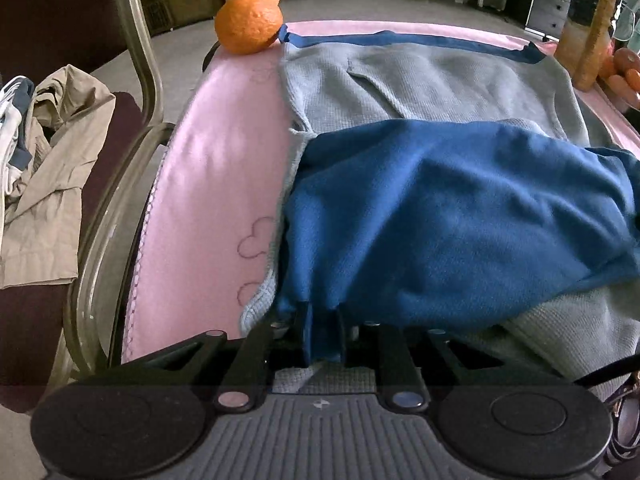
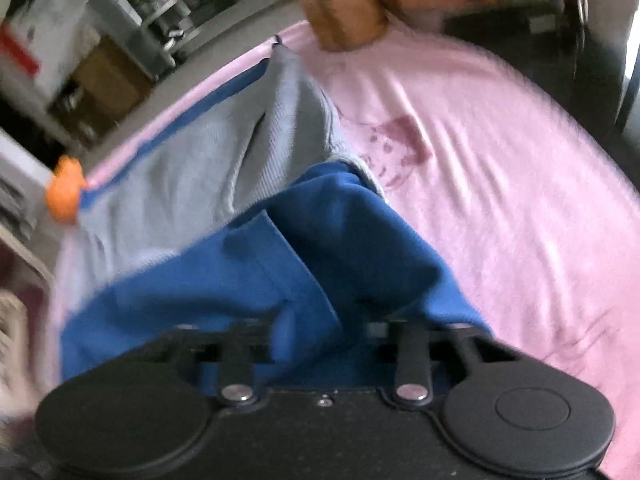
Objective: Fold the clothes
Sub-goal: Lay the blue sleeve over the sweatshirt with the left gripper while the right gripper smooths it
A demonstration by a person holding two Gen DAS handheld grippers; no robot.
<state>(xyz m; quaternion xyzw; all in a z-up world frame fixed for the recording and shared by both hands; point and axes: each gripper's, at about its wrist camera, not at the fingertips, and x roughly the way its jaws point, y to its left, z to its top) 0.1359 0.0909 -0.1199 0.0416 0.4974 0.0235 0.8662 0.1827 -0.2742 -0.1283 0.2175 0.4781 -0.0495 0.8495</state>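
Both your claws are pinched on the same garment (image 1: 440,208), a grey knit piece w/ blue fabric folded over its near part. Left gripper (image 1: 324,336): jaws nearly closed, a bunched bit of the blue edge clamped between them, grey knit showing just below and to the left of the pinch. Right gripper (image 2: 316,332): fingertips hidden under the blue cloth, which bunches up right at the jaw line; jaws closed on that fold, though the view is blurred. Ahead of both claws the garment lies spread on a pink sheet (image 1: 208,184), its blue hem at the far edge. Far-left of your left claw, an orange fruit (image 1: 249,22) sits at the hem's corner. Left of that claw, beyond a chair frame (image 1: 146,92), a beige garment (image 1: 52,172) lies crumpled. Far-right, a tan container (image 1: 588,36) stands by more oranges (image 1: 626,68).
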